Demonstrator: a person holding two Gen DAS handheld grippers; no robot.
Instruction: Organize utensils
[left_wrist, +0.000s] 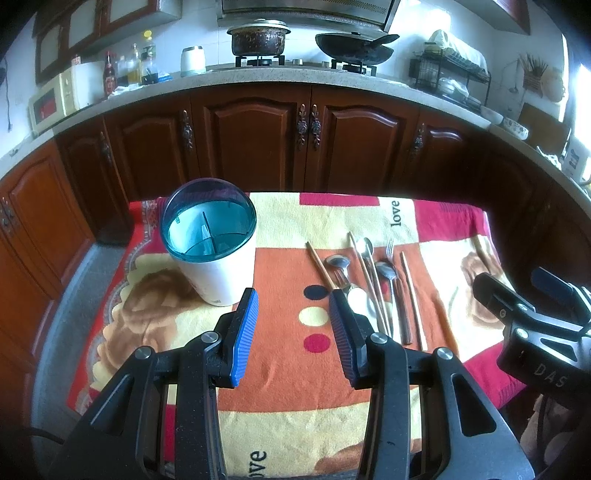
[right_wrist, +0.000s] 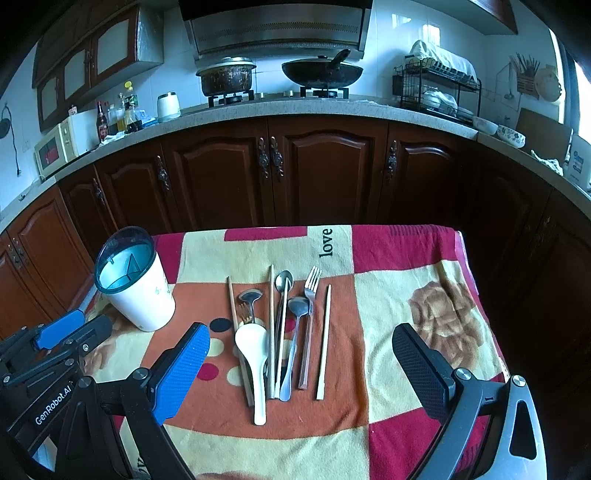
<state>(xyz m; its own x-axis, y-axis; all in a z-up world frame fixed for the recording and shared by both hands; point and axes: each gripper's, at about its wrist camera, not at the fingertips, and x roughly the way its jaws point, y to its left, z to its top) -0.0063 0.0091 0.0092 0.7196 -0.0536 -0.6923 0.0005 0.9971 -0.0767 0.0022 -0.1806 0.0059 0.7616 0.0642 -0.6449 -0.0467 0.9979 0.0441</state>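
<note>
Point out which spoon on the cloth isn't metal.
The white spoon, leftmost and nearest of the spoons, beside the three shiny metal spoons. It alone is opaque white, with a broad deep bowl and a thick handle.

A soft, fuzzy cloth carries everything. On it, right of the glossy white plastic holder with its translucent teal rim, lie shiny metal spoons, a metal fork, matt wooden chopsticks and a smooth white spoon.

Table covered by patterned blanket; white utensil holder stood at left, utensils laid side by side mid-cloth.
</note>
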